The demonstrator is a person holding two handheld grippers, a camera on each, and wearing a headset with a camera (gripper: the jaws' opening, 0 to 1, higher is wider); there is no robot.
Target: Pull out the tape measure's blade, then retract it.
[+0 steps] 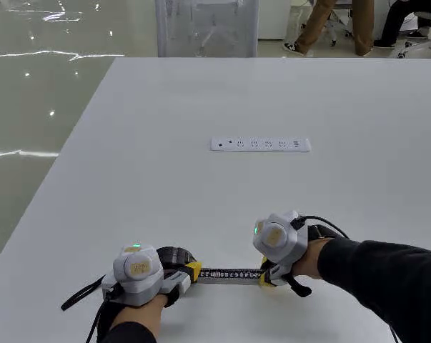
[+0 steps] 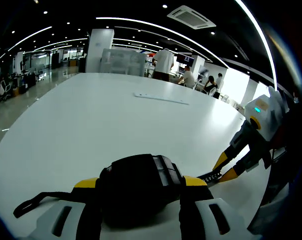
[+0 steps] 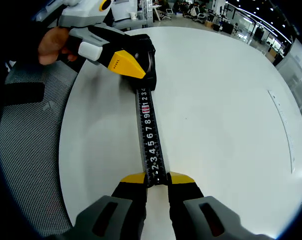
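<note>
At 7 o'clock in the head view, the left hand-held gripper [image 1: 186,275] is clamped around the black tape measure [image 1: 174,256], which sits on the white table [image 1: 201,193] between the yellow-tipped jaws. The blade [image 1: 229,274] runs out flat toward 3 o'clock to the right hand-held gripper [image 1: 264,277], whose jaws are pinched together on its end. In the right gripper view the case lies at 11 o'clock of those jaws. A power strip [image 1: 260,144] lies well apart at 12 o'clock.
</note>
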